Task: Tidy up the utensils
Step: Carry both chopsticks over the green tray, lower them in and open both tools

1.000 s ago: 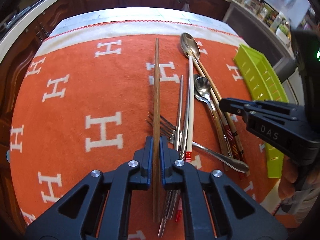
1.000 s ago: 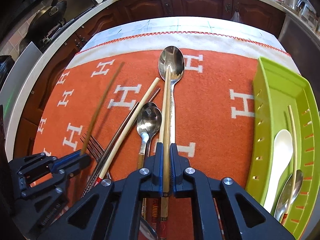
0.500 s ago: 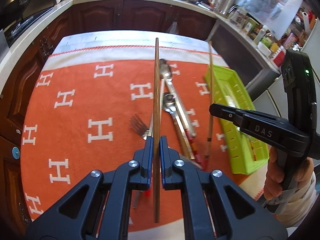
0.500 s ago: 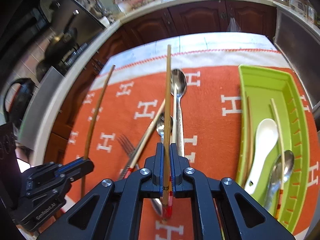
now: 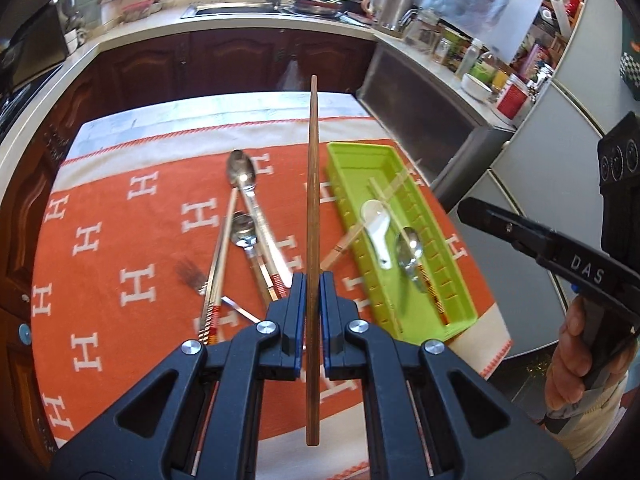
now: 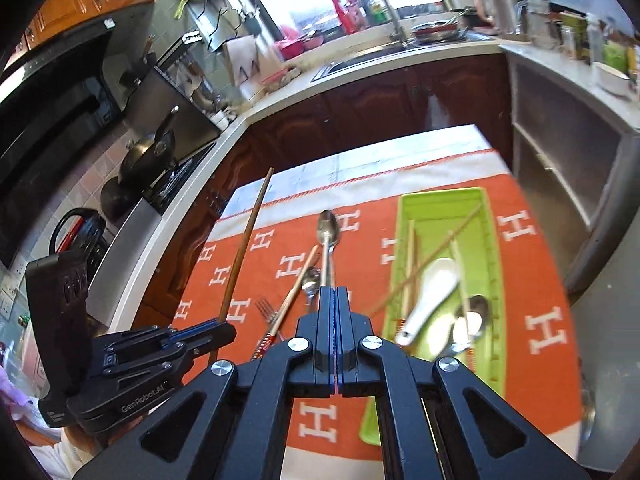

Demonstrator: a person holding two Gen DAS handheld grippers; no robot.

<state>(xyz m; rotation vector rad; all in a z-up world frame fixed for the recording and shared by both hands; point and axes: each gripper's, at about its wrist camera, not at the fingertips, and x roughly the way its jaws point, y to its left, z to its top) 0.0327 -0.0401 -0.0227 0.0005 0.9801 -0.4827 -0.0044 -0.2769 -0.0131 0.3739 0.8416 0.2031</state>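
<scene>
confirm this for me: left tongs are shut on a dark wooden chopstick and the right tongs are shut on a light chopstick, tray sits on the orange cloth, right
Not quite. The right tongs are shut but empty, as the right wrist view shows. The left tongs do clamp the dark wooden chopstick, and the green tray sits on the orange cloth.

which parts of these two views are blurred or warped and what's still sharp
Left wrist view: the brown chopstick in the left gripper is sharp; the fork and green tray smear. Right wrist view: the white spoon streaks, the right gripper stays crisp, the counter edges bow.
</scene>
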